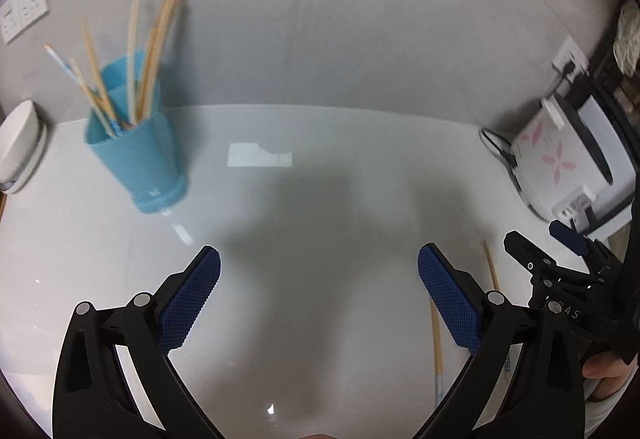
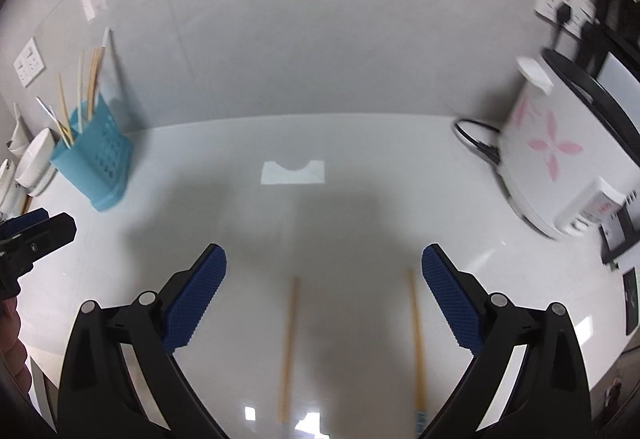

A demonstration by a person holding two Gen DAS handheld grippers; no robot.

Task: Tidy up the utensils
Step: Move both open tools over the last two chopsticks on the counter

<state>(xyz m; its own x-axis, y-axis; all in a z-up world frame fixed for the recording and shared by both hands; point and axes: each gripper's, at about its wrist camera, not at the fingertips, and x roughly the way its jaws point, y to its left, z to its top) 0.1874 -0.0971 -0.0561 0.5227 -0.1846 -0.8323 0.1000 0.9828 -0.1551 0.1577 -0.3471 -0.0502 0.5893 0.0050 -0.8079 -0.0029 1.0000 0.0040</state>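
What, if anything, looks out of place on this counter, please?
Two chopsticks lie loose on the white counter beneath the open right gripper, while the rest stand in the blue holder at the far left. Nothing looks spilled or damaged.

The right gripper (image 2: 322,291) is hovering wide open over the white counter (image 2: 360,199), with two chopsticks (image 2: 290,343) lying between its fingers. The blue holder (image 2: 94,163) is standing far left, chopsticks poking out.
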